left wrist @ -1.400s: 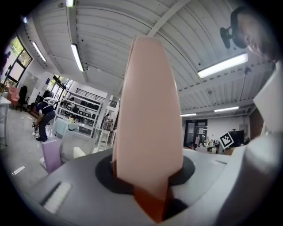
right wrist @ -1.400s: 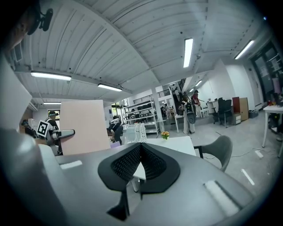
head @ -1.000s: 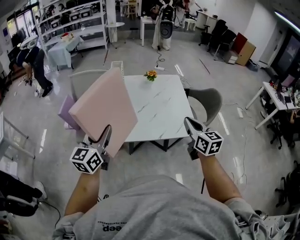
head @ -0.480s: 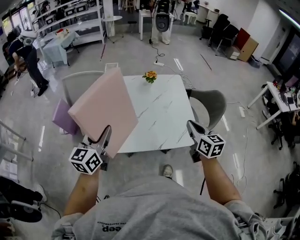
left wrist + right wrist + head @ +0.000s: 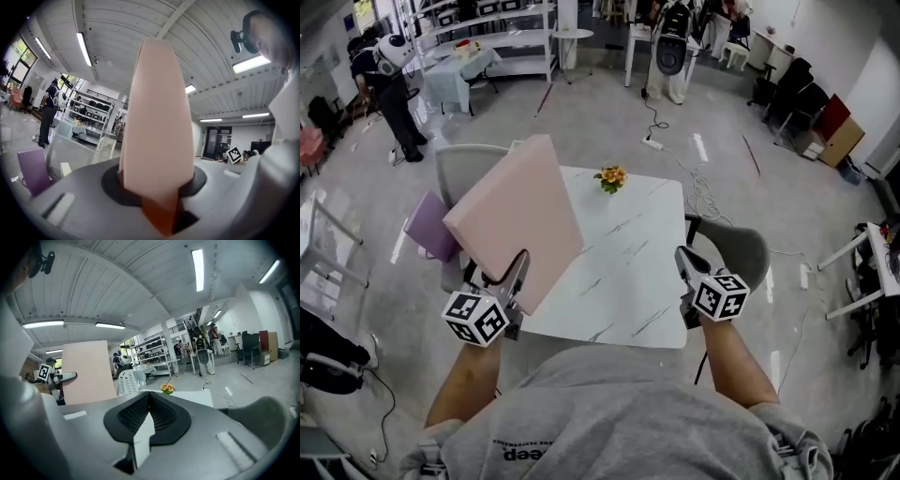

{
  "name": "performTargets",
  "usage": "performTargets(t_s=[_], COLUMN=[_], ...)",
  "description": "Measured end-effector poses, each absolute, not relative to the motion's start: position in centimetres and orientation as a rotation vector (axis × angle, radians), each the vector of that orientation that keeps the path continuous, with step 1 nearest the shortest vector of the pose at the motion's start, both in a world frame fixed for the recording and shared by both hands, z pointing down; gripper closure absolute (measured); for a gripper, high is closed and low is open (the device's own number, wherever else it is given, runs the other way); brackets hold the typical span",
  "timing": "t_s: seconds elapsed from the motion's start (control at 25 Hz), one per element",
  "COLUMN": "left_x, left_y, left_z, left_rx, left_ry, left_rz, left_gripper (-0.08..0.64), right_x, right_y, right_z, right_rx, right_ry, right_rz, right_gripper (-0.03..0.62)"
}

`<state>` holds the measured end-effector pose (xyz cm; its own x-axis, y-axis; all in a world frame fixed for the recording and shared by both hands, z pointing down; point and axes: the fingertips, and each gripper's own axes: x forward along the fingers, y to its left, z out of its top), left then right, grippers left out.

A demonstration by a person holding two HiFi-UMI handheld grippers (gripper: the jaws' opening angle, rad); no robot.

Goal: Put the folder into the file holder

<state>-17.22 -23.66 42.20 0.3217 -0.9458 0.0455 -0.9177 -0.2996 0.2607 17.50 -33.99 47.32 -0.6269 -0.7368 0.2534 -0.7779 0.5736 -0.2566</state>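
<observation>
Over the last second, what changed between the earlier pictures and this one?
The person stepped up to the white marble table, whose near edge now sits by their body, bringing both grippers alongside it. Nothing was picked up or released. The left gripper stays clamped on the pink folder, the right gripper remains shut and empty, and the orange flowers stay at the far edge.

The folder point(image 5: 514, 220) hides the tabletop's point(image 5: 628, 262) left side and nearly all of the file holder point(image 5: 105, 149) beyond it. The folder's lower corner vanishes between the left gripper's point(image 5: 511, 277) jaws.
</observation>
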Motion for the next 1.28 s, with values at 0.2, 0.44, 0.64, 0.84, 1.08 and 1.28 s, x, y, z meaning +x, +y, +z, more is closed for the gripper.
performTargets(t_s=[0.2, 0.44, 0.64, 0.84, 1.08, 1.28], left_x=[-14.0, -13.0, -13.8, -15.4, -18.8, -24.1], left_y=[-27.3, -31.5, -35.2, -37.6, -39.2, -37.8], left_z=[41.4, 41.3, 41.8, 42.9, 41.5, 37.9], left_rx=[2.34, 2.39, 2.485, 2.527, 2.551, 2.49], left_ry=[-1.743, -1.706, -1.589, -1.467, -1.487, -1.628], left_rz=[-0.168, -0.094, -0.069, -0.097, -0.129, -0.224], left_gripper=[0.36, 0.36, 0.36, 0.36, 0.362, 0.364], right_x=[18.8, 18.6, 17.4, 16.5, 14.3, 11.5], right_y=[-39.0, -42.1, -43.6, -42.7, -44.2, -46.1], right_z=[47.4, 46.4, 46.8, 47.9, 47.6, 46.5], right_rx=[1.209, 1.228, 1.326, 1.415, 1.428, 1.346], right_ry=[-2.707, -2.714, -2.672, -2.62, -2.603, -2.658], right_rz=[0.505, 0.49, 0.484, 0.496, 0.481, 0.437], right_gripper=[0.588, 0.589, 0.589, 0.589, 0.589, 0.588])
